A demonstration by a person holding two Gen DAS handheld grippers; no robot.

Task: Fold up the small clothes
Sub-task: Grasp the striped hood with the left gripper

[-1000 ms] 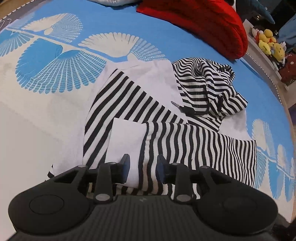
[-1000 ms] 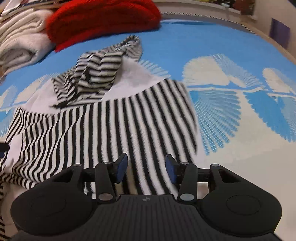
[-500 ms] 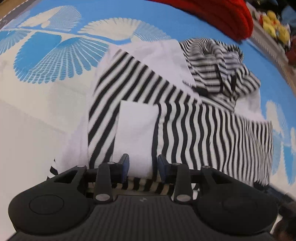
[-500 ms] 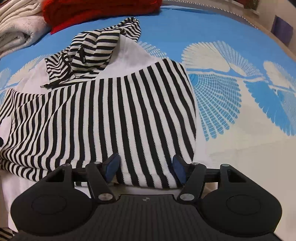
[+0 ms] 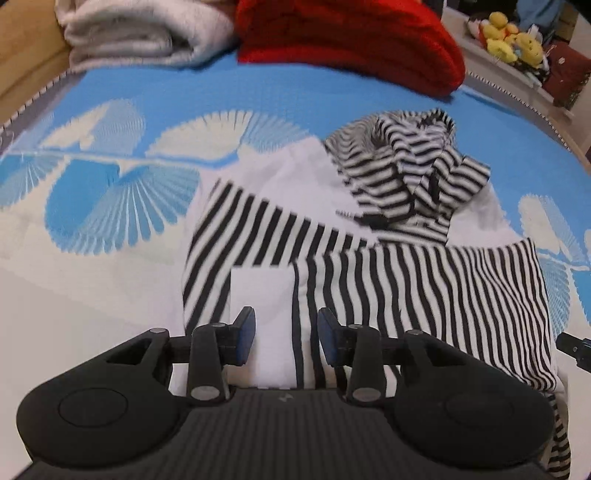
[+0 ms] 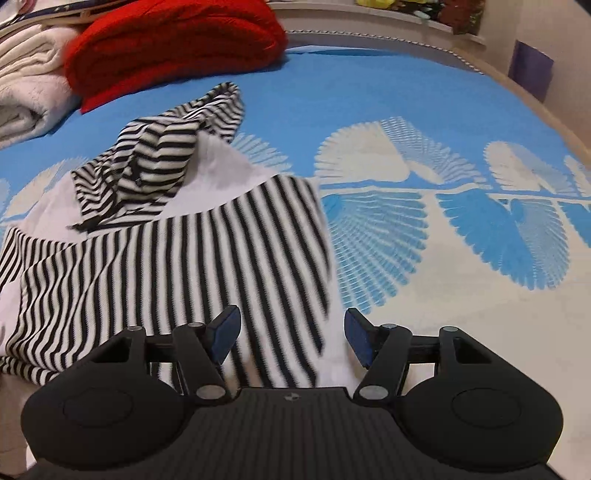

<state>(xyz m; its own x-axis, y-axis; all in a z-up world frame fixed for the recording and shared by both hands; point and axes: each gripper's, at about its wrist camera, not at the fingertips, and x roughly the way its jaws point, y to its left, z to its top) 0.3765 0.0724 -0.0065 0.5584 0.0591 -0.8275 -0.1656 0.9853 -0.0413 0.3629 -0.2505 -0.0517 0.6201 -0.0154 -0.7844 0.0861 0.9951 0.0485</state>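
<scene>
One blue bedspread (image 5: 258, 96) with white fan shapes, filling both wrist views from edge to edge. Laid flat near its middle, a black-and-white striped hoodie (image 5: 406, 288), partly folded: striped sleeves drawn across a white body, one white cuff (image 5: 262, 295) nearest the left camera, hood (image 5: 406, 173) bunched in a heap at the far end. Beyond the hood, at the far edge of the bed, a thick red knit (image 5: 351, 40), touching a folded off-white blanket (image 5: 140, 33) on its left.

Low in the left wrist view, the left gripper (image 5: 286, 328), pointed down at the white cuff, blue pads parted a modest way after just easing apart, cloth lying under the gap but pinched by neither pad. Low in the right wrist view, the right gripper (image 6: 291, 328), spread wide after just opening, poised above the hoodie's near right edge, striped cloth showing between the pads without being pressed.

Smaller, on a ledge past the bed's right corner, a cluster of yellow plush toys (image 5: 509, 40). Smallest, a dark drawcord end (image 5: 373, 219) below the hood.
</scene>
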